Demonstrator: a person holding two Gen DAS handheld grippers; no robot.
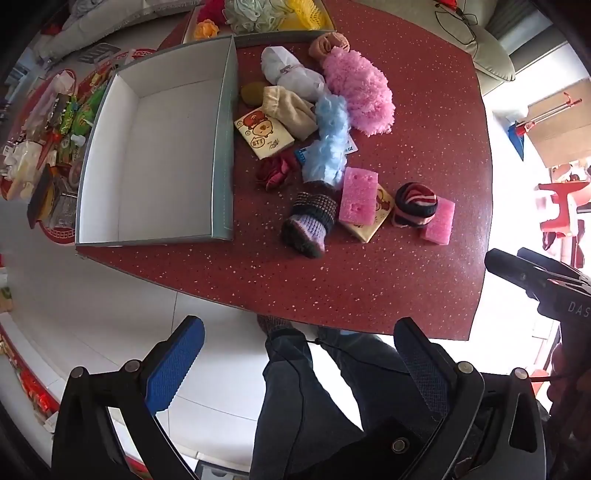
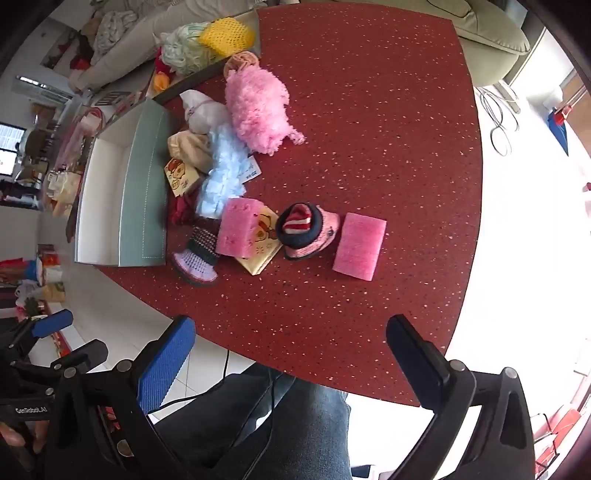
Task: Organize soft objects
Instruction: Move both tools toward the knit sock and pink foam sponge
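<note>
1. Firstly, we note what is hidden. A blue-printed packet [image 1: 301,154] lies under the light blue fluffy item [image 1: 330,142]; only its edges show and its print is too small for us to read. A yellow cartoon packet [image 1: 371,218] sits beneath the pink sponge [image 1: 358,195], partly covered. An olive-brown object [image 1: 253,92] beside the cream sock roll [image 1: 290,110] cannot be identified. The far tray [image 1: 190,27] of yellow, green and red soft items is cut off by the frame edge.
2. Writing: the second cartoon packet [image 1: 263,133] bears characters we cannot make out. The right gripper body, seen at the edge of the left wrist view, shows "DAS", cut off. The left gripper body, seen in the right wrist view, reads "GenRobot.AI".
3. Left gripper [image 1: 301,360]: jaws wide apart, holding and touching nothing, hanging off the near table edge above the person's legs.
4. Right gripper [image 2: 291,352]: jaws wide apart, nothing between them, over the near edge of the red table [image 2: 369,147].
5. Soft objects lie in a loose pile on the table, right of the grey-green box [image 1: 225,147]: pink fluffy item [image 1: 358,92], white sock roll [image 1: 291,74], knitted purple sock [image 1: 310,225], striped sock roll [image 2: 306,229] and a second pink sponge [image 2: 359,246] apart on its right.
6. We see only white walls and floor inside the box.
</note>
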